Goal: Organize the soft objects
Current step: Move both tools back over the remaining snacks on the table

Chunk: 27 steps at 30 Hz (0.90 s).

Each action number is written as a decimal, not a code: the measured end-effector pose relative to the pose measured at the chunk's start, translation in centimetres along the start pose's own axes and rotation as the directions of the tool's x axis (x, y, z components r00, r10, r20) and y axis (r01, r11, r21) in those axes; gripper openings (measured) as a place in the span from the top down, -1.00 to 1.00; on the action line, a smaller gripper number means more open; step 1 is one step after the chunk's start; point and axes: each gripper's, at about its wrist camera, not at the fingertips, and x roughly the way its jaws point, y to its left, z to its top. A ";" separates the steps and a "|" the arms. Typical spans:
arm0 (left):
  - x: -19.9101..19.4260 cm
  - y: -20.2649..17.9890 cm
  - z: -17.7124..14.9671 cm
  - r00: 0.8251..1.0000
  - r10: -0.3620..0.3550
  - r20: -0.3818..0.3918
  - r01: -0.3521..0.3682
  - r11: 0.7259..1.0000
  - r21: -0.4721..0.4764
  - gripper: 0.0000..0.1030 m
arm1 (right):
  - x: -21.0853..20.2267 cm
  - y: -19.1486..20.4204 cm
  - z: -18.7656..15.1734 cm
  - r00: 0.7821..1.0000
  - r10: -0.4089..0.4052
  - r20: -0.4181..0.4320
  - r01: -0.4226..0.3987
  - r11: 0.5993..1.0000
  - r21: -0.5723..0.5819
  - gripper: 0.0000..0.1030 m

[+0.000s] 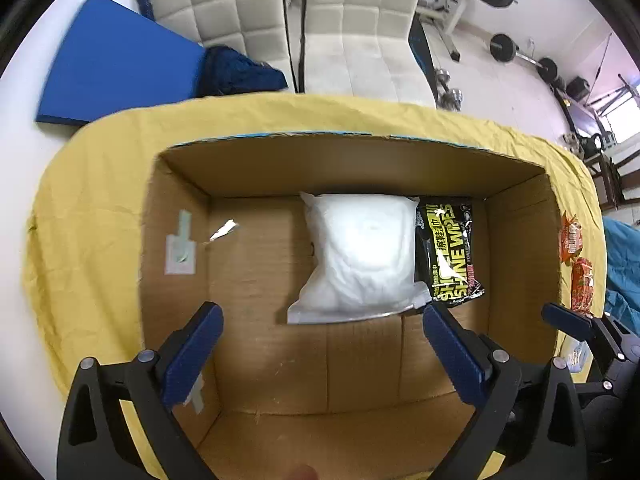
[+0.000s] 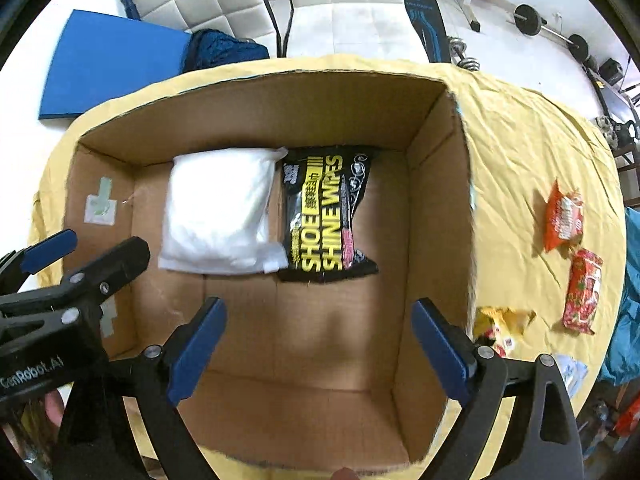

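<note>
An open cardboard box stands on a yellow cloth. Inside, at the far wall, lie a white soft pack and, right of it, a black and yellow shoe shine wipes pack. My left gripper is open and empty above the box floor, just short of the white pack. My right gripper is open and empty above the box's near right part. On the cloth right of the box lie two orange-red snack packs and a yellow pack.
The yellow cloth covers the table. A pale packet lies at the cloth's right edge. Two white chairs, a blue mat, dark blue fabric and weights stand behind the table.
</note>
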 end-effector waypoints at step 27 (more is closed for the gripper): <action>-10.5 -8.5 -7.1 0.982 -0.008 0.188 -0.004 0.998 0.062 -0.99 | -12.6 -10.3 -10.3 0.986 0.090 0.138 -0.102 0.991 0.085 -0.85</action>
